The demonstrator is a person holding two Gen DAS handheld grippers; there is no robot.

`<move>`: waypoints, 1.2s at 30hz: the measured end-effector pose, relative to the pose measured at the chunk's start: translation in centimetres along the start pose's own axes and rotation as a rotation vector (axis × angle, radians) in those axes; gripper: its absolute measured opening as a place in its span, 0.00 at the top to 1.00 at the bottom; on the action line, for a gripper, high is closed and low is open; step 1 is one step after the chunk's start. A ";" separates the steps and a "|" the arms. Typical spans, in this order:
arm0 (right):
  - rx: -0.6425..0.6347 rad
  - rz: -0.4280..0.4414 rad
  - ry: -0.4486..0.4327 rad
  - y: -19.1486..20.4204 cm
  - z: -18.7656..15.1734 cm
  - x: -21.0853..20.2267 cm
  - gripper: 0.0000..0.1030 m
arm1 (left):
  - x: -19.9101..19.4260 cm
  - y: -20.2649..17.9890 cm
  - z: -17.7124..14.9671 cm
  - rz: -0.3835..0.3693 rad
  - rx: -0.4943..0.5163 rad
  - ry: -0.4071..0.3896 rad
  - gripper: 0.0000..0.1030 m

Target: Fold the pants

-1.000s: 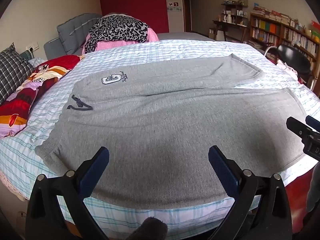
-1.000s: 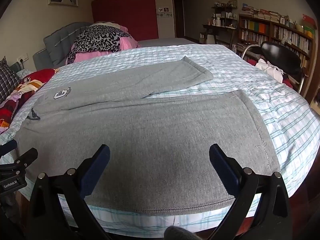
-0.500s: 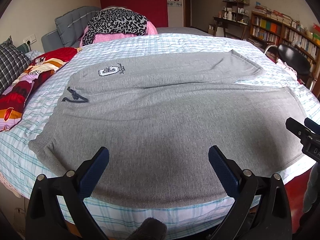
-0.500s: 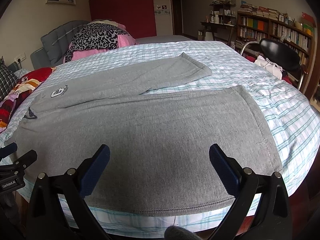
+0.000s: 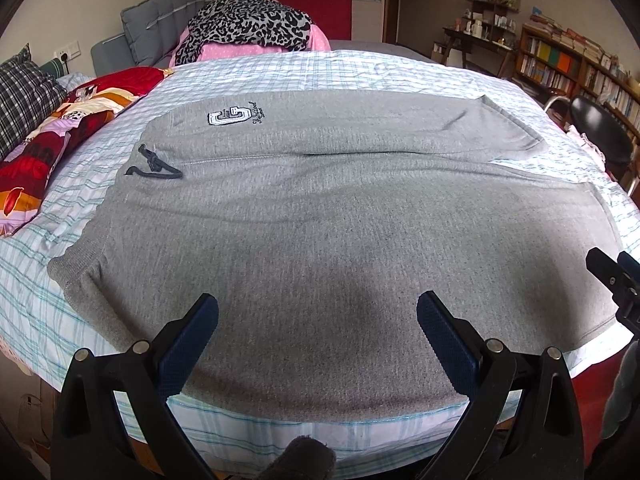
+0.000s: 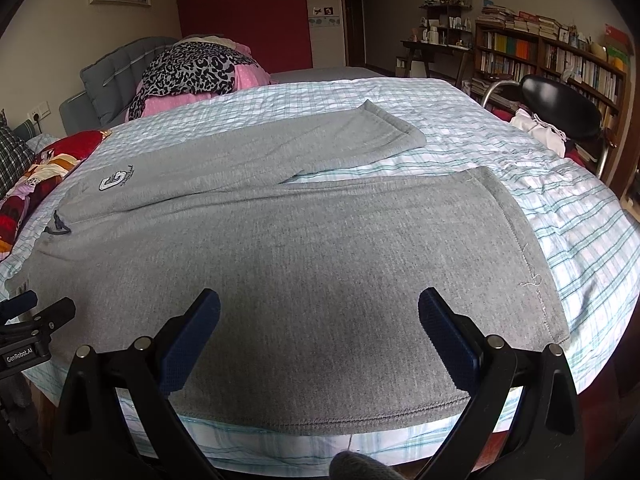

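Note:
Grey sweatpants (image 5: pixel 320 216) lie flat on the bed, waistband to the left with a dark drawstring (image 5: pixel 154 166) and a white letter patch (image 5: pixel 226 117). The two legs run right, spread apart at the hems (image 6: pixel 520 248). My left gripper (image 5: pixel 318 316) is open and empty, just above the near leg by the front edge. My right gripper (image 6: pixel 320 312) is open and empty over the near leg's hem end. The right gripper shows at the right edge of the left wrist view (image 5: pixel 612 276). The left gripper shows at the left edge of the right wrist view (image 6: pixel 32 316).
The bed has a blue-striped checked sheet (image 6: pixel 580 232). A red patterned quilt (image 5: pixel 52 132) and plaid pillow (image 5: pixel 24 104) lie left. A leopard and pink pile (image 5: pixel 248 32) sits by the grey headboard. A black chair (image 6: pixel 560 100) and bookshelves (image 6: pixel 540 56) stand right.
Both grippers have moved forward and lower toward the pants; the pants look larger in both views. The pants have not moved. Both grippers stay open.

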State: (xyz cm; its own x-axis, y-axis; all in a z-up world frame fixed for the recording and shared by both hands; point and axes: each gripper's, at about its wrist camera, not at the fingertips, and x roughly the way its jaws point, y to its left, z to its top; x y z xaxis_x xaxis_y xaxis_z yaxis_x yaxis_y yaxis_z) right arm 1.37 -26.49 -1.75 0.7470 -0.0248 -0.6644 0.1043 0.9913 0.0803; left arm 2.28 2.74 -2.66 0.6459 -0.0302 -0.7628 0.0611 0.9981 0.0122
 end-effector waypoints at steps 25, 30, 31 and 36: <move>-0.037 -0.019 0.001 -0.4 5.4 3.4 0.03 | 2.4 4.6 6.1 0.136 -0.038 -0.027 0.05; -0.030 -0.043 0.019 -1.3 7.3 5.5 0.03 | 4.4 7.3 8.6 0.149 -0.087 0.014 0.05; -0.026 -0.044 0.024 -1.5 7.7 5.9 0.03 | 4.7 7.8 9.1 0.158 -0.091 0.013 0.05; -0.030 -0.046 0.081 -2.1 9.2 8.7 0.03 | 7.0 10.4 12.3 0.167 -0.109 0.051 0.05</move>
State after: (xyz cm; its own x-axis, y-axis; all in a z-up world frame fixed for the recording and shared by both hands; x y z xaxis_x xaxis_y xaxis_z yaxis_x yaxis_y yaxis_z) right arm 13.69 -29.92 -0.93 0.6865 -0.0612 -0.7246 0.1166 0.9928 0.0266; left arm 16.84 12.23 0.05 0.6004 0.1367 -0.7880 -0.1287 0.9890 0.0735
